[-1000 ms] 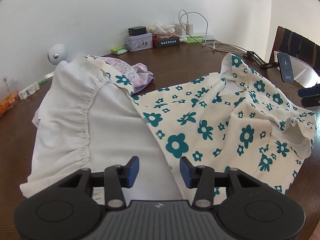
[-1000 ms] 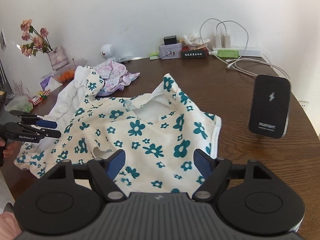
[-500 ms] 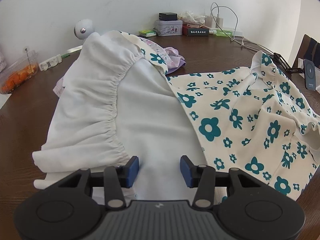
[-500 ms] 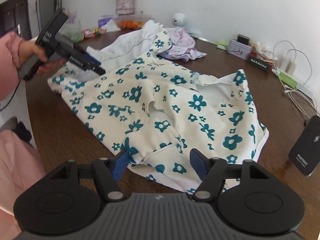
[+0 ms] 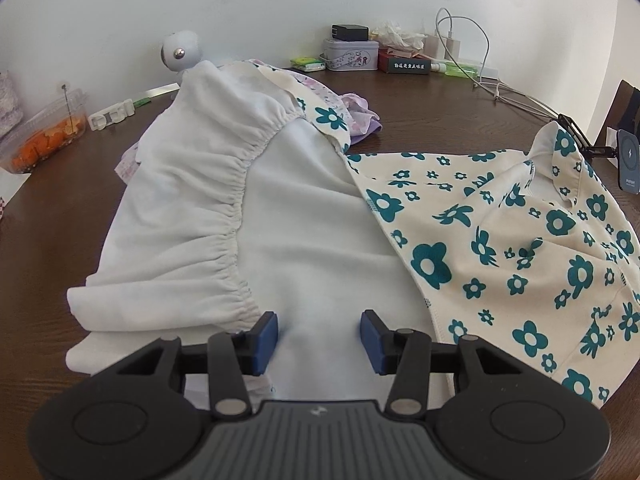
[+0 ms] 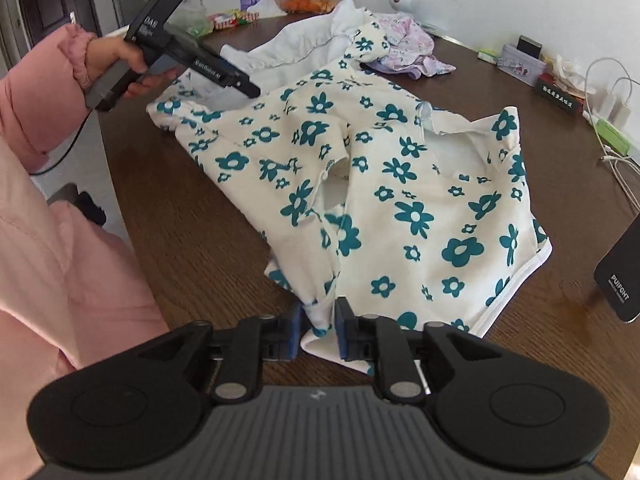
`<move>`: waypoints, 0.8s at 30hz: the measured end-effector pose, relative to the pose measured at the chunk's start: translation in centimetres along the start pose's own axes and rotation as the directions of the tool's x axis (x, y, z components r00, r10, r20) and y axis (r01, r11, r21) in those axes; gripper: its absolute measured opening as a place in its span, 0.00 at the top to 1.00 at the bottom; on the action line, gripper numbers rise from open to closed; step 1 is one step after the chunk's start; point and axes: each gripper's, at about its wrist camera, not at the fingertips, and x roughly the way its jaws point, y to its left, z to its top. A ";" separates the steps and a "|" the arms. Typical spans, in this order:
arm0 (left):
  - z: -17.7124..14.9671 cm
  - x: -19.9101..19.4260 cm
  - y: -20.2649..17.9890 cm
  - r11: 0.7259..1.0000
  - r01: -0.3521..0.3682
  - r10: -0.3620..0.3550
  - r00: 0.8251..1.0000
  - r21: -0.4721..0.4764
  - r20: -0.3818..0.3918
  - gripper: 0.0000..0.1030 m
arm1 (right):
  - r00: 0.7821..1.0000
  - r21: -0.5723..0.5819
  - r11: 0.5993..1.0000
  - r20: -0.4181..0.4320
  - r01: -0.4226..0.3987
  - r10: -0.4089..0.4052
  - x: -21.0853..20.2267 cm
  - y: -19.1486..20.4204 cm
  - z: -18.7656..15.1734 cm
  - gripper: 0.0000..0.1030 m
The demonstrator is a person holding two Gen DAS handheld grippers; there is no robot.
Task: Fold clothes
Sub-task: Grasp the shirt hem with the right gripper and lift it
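Observation:
A cream garment with teal flowers [image 6: 400,184] lies spread on the brown table [image 6: 192,216]. My right gripper [image 6: 319,330] is at its near corner; the jaws are closing, with a bunched bit of the floral hem between them and both pads touching it. Under the floral garment's far left part lies a white garment with a gathered elastic band [image 5: 224,208]. My left gripper [image 5: 320,338] hangs open over that white cloth, nothing pinched. In the right wrist view a hand in a pink sleeve holds the left gripper [image 6: 250,88] above the floral garment's far left edge.
A black charging stand [image 6: 620,280] stands right of the floral garment. A purple patterned garment [image 6: 412,56] lies behind. Along the wall sit a tin box [image 5: 351,54], cables [image 5: 516,96], a white round camera [image 5: 180,54] and a food tray [image 5: 44,136]. A person's pink clothing [image 6: 60,260] fills the table's left edge.
The right gripper rolled and came down to the floral garment's near corner, its jaws narrowing around the hem. The left gripper's view turned slightly over the white garment, with its jaws unchanged.

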 end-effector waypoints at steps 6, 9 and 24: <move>0.0 0.0 0.1 1.000 0.008 -0.008 1.000 0.009 0.003 0.56 | 0.959 0.210 0.963 0.259 -0.169 0.112 -1.7 -1.0 3.9 0.37; 0.0 0.0 0.2 1.000 0.015 -0.015 1.000 0.015 0.003 0.56 | 0.984 0.243 0.963 0.157 -0.117 0.080 2.0 -0.3 5.6 0.50; 1.0 1.2 -0.8 0.991 0.032 -0.038 0.998 0.129 0.044 0.60 | 0.937 0.338 0.874 0.142 -0.349 0.319 7.1 -1.6 5.6 0.96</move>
